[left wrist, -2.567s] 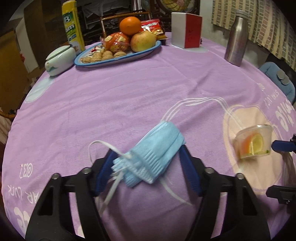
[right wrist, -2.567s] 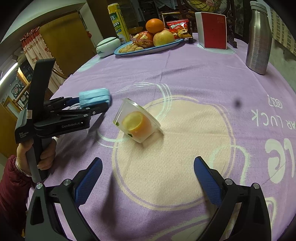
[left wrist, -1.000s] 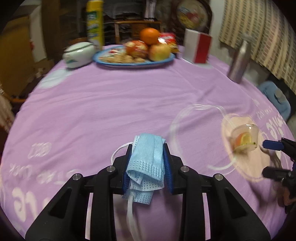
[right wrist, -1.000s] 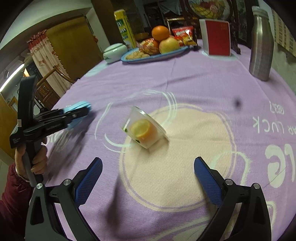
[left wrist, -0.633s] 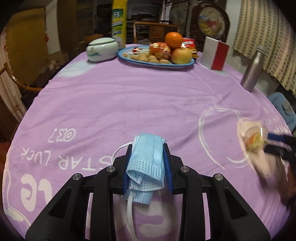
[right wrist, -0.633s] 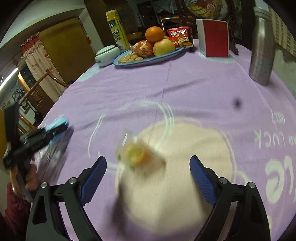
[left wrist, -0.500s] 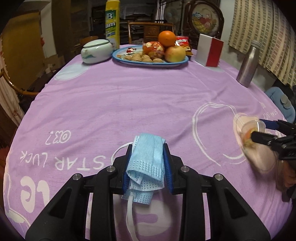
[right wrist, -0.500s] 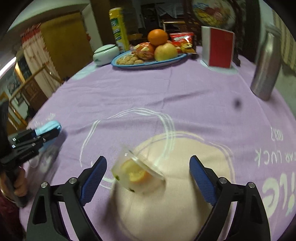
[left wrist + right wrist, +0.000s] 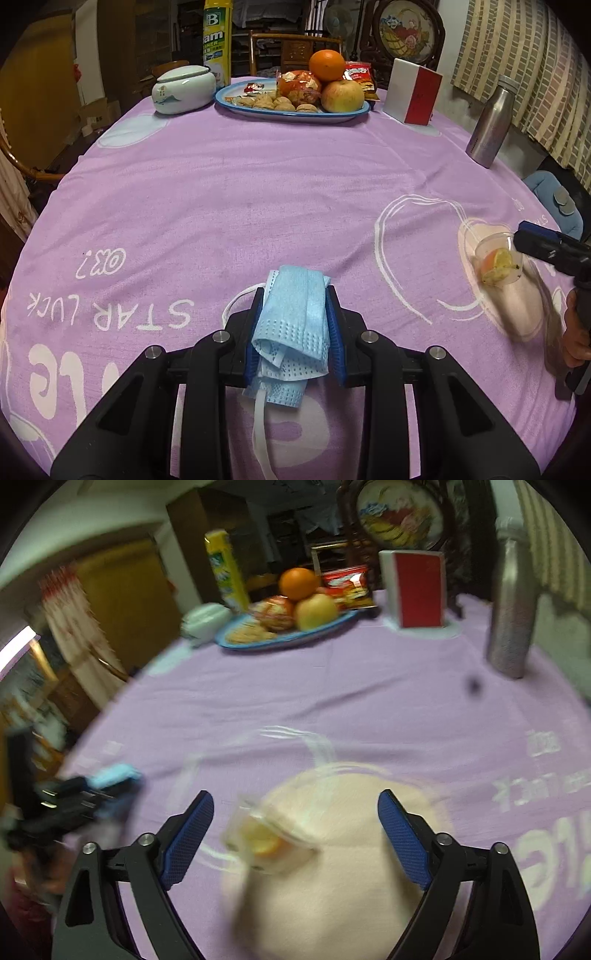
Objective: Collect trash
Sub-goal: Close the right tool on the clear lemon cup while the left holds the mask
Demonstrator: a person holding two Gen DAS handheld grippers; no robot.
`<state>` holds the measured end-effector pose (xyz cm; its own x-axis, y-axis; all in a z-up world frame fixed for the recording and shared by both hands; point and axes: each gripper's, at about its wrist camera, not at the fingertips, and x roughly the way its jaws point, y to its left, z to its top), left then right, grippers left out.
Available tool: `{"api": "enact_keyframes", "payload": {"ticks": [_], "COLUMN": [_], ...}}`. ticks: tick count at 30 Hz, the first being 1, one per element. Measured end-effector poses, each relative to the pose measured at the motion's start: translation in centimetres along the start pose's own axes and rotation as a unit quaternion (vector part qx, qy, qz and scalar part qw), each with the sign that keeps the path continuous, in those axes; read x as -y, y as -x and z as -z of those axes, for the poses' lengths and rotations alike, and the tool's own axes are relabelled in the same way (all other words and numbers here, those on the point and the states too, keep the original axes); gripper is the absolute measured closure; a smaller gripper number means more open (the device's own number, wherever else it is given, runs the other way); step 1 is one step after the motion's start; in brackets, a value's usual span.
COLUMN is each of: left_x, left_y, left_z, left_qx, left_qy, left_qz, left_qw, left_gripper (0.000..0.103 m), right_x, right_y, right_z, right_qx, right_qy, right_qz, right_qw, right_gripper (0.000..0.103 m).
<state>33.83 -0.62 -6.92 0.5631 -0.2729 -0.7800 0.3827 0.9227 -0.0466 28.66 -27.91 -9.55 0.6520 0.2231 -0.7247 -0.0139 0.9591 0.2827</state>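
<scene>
My left gripper [image 9: 294,325] is shut on a crumpled blue face mask [image 9: 293,314] and holds it above the purple tablecloth [image 9: 258,192]; its white ear loops hang down. The mask also shows at the far left of the blurred right wrist view [image 9: 112,775]. A clear plastic cup with citrus slices [image 9: 498,264] lies on its side on the cream patch at the right. My right gripper [image 9: 295,834] is open, with the cup [image 9: 267,840] between its fingers, nearer the left one.
At the far side stand a blue plate [image 9: 295,110] of fruit and snacks, a white lidded jar [image 9: 183,90], a yellow can [image 9: 217,37], a red and white box [image 9: 412,96] and a steel bottle [image 9: 489,125]. A blue cushioned chair [image 9: 554,203] is at the right.
My left gripper closed on the mask, lifted it and pulled back towards the near edge. My right gripper moved forward so that the cup now sits between its open fingers.
</scene>
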Motion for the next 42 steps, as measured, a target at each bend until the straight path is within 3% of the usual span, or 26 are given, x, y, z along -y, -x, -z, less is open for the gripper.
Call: {"api": "enact_keyframes", "payload": {"ticks": [4,7,9,11,17,23,27,32,35,39,42], "left_x": [-0.3,-0.5,-0.6,-0.8,-0.7,-0.7,-0.4,-0.1,-0.1,-0.1,-0.1], "left_y": [-0.2,-0.1,0.0,0.0,0.1,0.3,0.3,-0.1,-0.3,-0.1,-0.1], "left_z": [0.0,0.0,-0.1,-0.1,-0.1,-0.1,-0.1,0.1,0.1,0.0,0.1], "left_qx": [-0.003,-0.001,0.001,0.001,0.002,0.004,0.003,-0.002,-0.005,-0.002,-0.002], "left_qy": [0.005,0.009,0.013,0.015,0.012,0.012,0.009,0.004,0.002,0.001,0.001], "left_qz": [-0.005,-0.01,-0.012,-0.012,-0.013,-0.011,-0.009,-0.011,-0.012,-0.011,-0.012], "left_qw": [1.0,0.9999,0.9999,0.9998,0.9998,0.9999,0.9999,0.9999,0.9999,0.9999,0.9999], "left_gripper": [0.071,0.071,0.071,0.07,0.07,0.07,0.07,0.07,0.07,0.07,0.07], "right_x": [-2.4,-4.9,-5.4,-5.0,-4.6,-5.0,-3.8,-2.2,-1.6,-1.3,-1.4], "right_y": [-0.9,-0.3,0.7,1.1,0.4,-0.1,-0.7,-2.3,-3.6,-3.9,-4.0], "right_z": [1.1,2.0,1.9,1.6,1.8,2.3,1.8,0.5,0.2,-0.1,-0.1], "right_qx": [-0.035,-0.04,-0.023,-0.009,-0.03,-0.031,-0.033,-0.052,-0.07,-0.062,-0.061], "right_qy": [0.058,0.116,0.133,0.126,0.109,0.116,0.083,0.02,-0.011,-0.021,-0.017], "right_qz": [-0.03,-0.072,-0.077,-0.071,-0.076,-0.05,-0.045,-0.07,-0.077,-0.07,-0.074], "right_qw": [0.997,0.99,0.988,0.989,0.991,0.992,0.995,0.996,0.994,0.995,0.995], "right_gripper": [0.04,0.041,0.03,0.02,0.019,0.018,0.016,0.014,0.014,0.014,0.028]}}
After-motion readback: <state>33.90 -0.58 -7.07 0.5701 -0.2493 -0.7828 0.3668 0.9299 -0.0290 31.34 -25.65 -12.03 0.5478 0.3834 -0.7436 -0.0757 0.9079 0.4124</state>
